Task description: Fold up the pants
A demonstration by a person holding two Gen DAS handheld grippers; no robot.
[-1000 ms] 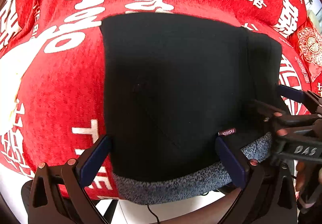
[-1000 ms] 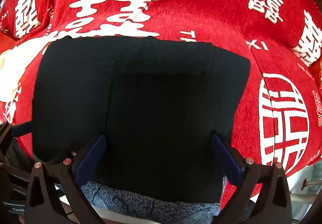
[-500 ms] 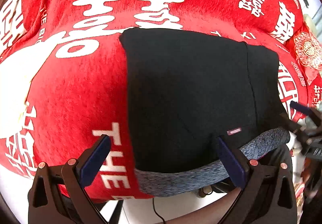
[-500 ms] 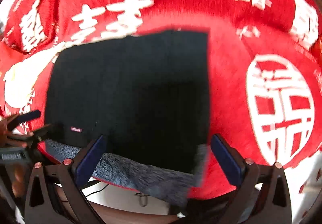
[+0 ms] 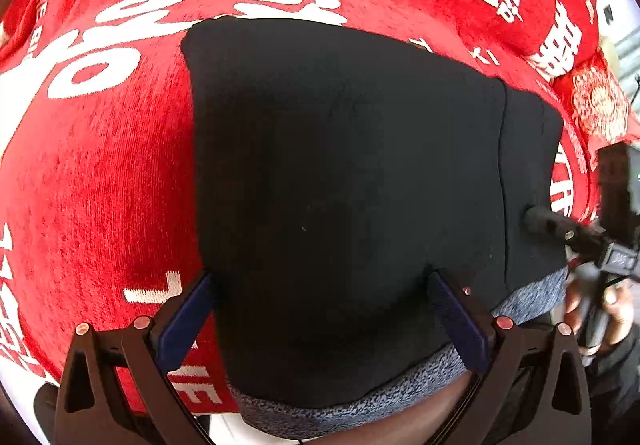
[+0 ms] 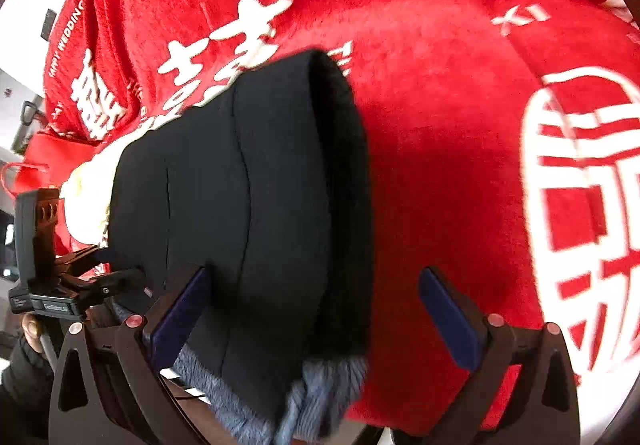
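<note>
The black pants point(image 5: 344, 185) lie folded into a thick rectangle on the red cloth, with a grey fleecy lining point(image 5: 352, 405) showing along the near edge. My left gripper point(image 5: 320, 313) is open, its blue pads spread over the near edge of the pants. My right gripper point(image 6: 316, 321) is open at the right edge of the folded pants point(image 6: 248, 213), with the grey lining point(image 6: 316, 401) hanging between its pads. The right gripper also shows at the right of the left wrist view point(image 5: 560, 229), and the left gripper at the left of the right wrist view point(image 6: 92, 269).
A red cloth point(image 5: 100, 185) with white characters covers the surface; it also shows in the right wrist view point(image 6: 460, 145). A red bag point(image 6: 40, 161) stands at the far left. The near edge of the surface runs just under the grippers.
The left gripper has moved in over the near edge of the pants. The right gripper has swung right to the pants' right edge. Both stay open.
</note>
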